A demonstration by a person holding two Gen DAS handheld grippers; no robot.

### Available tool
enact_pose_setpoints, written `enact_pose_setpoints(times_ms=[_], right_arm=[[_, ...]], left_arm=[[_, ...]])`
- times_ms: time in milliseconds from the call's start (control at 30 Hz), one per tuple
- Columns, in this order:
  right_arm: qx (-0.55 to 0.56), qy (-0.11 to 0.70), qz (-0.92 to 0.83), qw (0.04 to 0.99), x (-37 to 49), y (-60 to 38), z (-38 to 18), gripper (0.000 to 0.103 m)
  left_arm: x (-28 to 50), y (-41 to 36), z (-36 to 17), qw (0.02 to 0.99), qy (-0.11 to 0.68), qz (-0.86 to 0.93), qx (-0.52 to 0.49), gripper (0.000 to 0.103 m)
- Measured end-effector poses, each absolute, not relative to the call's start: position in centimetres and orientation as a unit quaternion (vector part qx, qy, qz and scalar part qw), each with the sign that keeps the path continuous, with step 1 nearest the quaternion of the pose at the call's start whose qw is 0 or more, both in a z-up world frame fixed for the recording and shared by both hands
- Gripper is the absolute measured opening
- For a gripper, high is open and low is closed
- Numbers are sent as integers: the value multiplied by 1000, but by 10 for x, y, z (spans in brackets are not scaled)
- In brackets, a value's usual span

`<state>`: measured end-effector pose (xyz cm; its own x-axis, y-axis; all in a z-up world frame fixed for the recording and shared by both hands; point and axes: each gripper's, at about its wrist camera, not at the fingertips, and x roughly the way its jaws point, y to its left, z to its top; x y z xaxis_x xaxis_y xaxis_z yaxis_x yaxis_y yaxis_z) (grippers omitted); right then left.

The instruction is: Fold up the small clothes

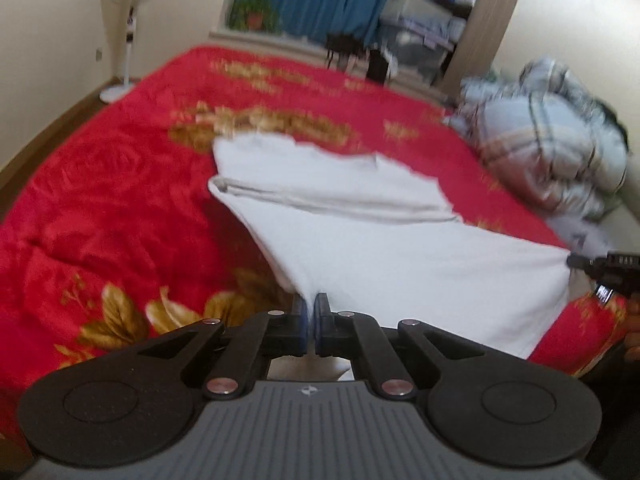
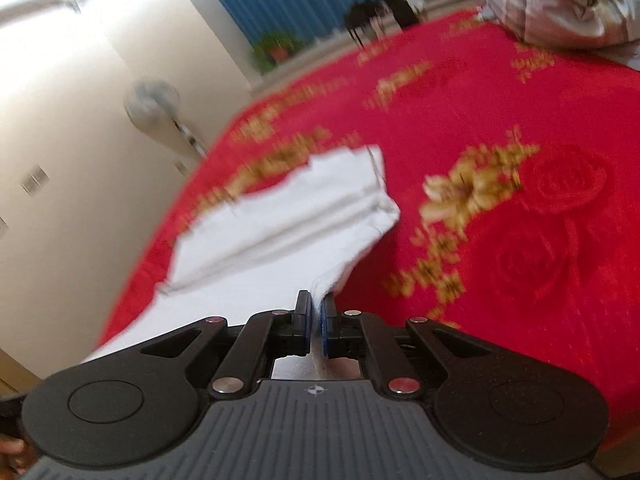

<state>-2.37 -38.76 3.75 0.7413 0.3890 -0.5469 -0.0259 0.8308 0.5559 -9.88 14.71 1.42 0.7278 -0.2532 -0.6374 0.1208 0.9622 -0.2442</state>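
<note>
Your left gripper (image 1: 311,312) and right gripper (image 2: 317,312) each pinch the white garment (image 1: 380,248), jaws clamped tight on cloth. It lies mid-bed (image 1: 100,184).

the left gripper (image 1: 311,312) tilts downward, its jaws pressed together on a pinch of the white cloth (image 1: 400,264). the right gripper (image 2: 316,312) tilts down the same way, jaws also clamped on an edge of that cloth. in the left wrist view the right gripper shows at the far right edge, gripping the cloth's other corner.
</note>
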Motion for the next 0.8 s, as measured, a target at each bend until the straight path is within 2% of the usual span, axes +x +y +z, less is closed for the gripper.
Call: enact_pose_setpoints(times_ms=[233,400,533,667,800], right_arm=[[325,269,140,896,-88,-418,94,3],[352,248,156,889,-104,-428,113,3],[334,272,156,889,-50,-427,101,3],[329,336,125,874,51,-433,60,3],[276,397,94,870,144,-424,20,3]], left_arm=[[-154,176,93,932,295,-155,-145,3],[-143,188,102,925,298,-156,-174,3],[-76,192,81,921,321,-143,-168,3],[23,193,43,913,368,-107,-140,3],[104,196,3,896,421,-88,-116,3]])
